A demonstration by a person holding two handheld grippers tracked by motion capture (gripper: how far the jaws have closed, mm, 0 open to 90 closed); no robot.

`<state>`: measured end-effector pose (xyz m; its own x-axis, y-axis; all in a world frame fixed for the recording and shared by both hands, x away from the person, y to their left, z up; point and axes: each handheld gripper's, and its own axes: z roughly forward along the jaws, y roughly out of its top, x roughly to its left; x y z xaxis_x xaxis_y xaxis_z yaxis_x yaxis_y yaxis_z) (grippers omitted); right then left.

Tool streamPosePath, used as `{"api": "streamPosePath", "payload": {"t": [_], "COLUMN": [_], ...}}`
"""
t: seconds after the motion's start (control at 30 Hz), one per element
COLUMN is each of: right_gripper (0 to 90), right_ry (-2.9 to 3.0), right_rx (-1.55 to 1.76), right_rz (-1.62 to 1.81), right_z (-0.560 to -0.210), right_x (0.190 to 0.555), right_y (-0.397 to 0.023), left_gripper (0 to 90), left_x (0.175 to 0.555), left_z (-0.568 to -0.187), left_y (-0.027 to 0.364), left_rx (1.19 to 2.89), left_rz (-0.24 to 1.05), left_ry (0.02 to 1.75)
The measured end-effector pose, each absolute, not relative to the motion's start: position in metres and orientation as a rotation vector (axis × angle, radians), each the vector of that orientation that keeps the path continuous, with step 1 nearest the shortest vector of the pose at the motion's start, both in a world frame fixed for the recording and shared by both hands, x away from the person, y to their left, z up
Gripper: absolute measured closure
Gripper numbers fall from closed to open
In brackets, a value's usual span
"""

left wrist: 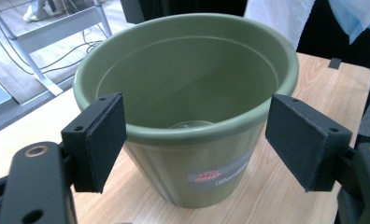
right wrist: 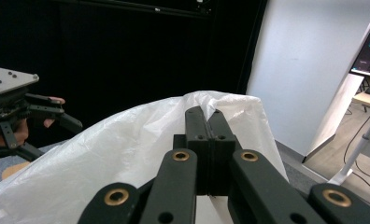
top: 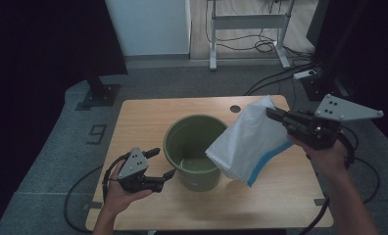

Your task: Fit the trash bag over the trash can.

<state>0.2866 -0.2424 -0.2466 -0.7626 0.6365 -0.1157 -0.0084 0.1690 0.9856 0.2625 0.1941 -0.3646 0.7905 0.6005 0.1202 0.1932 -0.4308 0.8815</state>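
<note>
Lining a green bucket (top: 194,149) with a white bag (top: 248,144), by the look of it. Bucket standing upright near the middle of the desk (top: 143,115), a little toward the near edge, mouth open and nothing inside except a faint ring at the bottom. Bag hanging in the air over the right half of the desk, pinched at its upper corner by the right claw (top: 273,114), lower end with the blue strip drooping beside the bucket's right rim. Right claw clenched tight on a fold of the bag, jaws pressed flat together with the plastic between them in the right gripper view (right wrist: 210,122). Left claw (top: 163,164) released, jaws spread wide, held just left of the bucket, level with its side and not touching; in the left gripper view the two pads (left wrist: 101,140) frame the rim (left wrist: 192,133) with clear gaps on both sides.

To do this step well: raise the bag high enough for its drooping end to clear the rim, then centre it over the mouth before lowering. Better to steady the bucket with the left claw on the near rim, or to catch the free edge of the bag and spread it open. Worth keeping the pinch firm, since thin plastic probably slips easily. Risk of tipping the light bucket if the bag drags across the rim.
</note>
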Motion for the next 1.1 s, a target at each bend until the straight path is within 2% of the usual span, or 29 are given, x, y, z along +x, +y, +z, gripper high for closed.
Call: {"api": "streamPosePath", "payload": {"t": [0.4, 1.1], "right_gripper": [89.2, 89.2], "right_ry": [1.969, 1.968], "right_rx": [0.593, 0.621], "right_rz": [1.614, 1.613], "right_z": [-0.244, -0.249], "right_x": [0.303, 0.312], "right_y": [-0.219, -0.208], "left_gripper": [24.7, 25.3], "left_x": [0.269, 0.265], "left_z": [-0.362, -0.359], "left_y": [0.178, 0.139], "left_rx": [1.990, 2.000], "left_rz": [0.452, 0.379], "left_ry": [0.587, 0.526]}}
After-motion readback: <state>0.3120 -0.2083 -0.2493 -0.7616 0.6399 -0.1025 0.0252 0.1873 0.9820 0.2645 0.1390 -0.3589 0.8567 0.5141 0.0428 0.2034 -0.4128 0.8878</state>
